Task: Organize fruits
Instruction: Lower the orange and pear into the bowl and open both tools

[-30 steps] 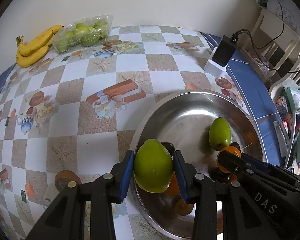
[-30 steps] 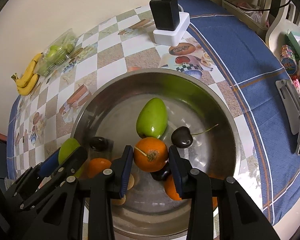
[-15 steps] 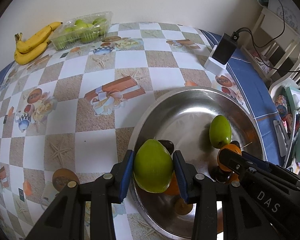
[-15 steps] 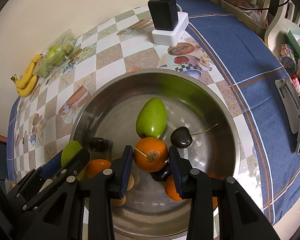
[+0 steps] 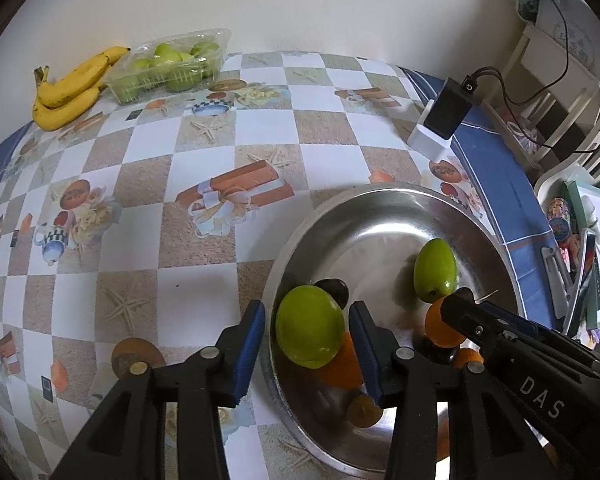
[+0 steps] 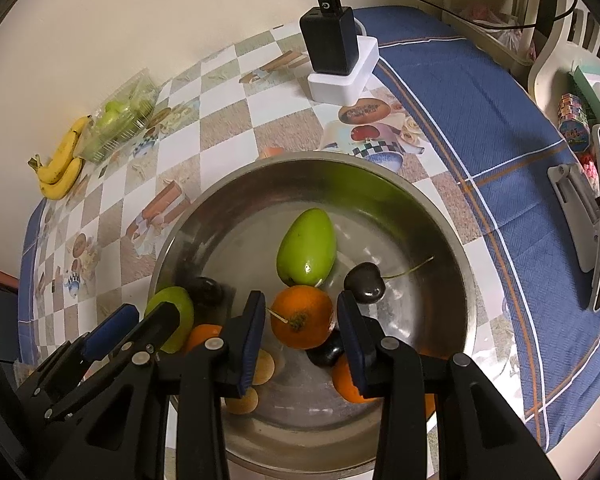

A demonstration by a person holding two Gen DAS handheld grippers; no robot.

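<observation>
Far to the left, by the wall, the bananas (image 5: pixel 70 88) and a clear tray of green fruit (image 5: pixel 168 66) lie on the checked tablecloth (image 5: pixel 140 184), well apart from the steel bowl (image 5: pixel 380 208) — neither, by the look of it, has been gathered in yet.

Nearer, over the bowl's left rim, the left gripper (image 5: pixel 306 334) has a round green fruit (image 5: pixel 310 330) between its blue pads; its jaws are opening, a sliver of gap shows on each side, so this fruit seems to be on the point of release into the bowl.

Further right, inside the bowl, sit a pointed green fruit (image 6: pixel 306 252), dark cherries (image 6: pixel 364 280) and several small oranges. The right gripper (image 6: pixel 302 318) is clamped narrowly on one orange (image 6: pixel 302 316), low over the bowl.

By my reading the sorting is well along — most loose fruit is already in the bowl, with these two pieces to settle and perhaps the far pile left.
</observation>
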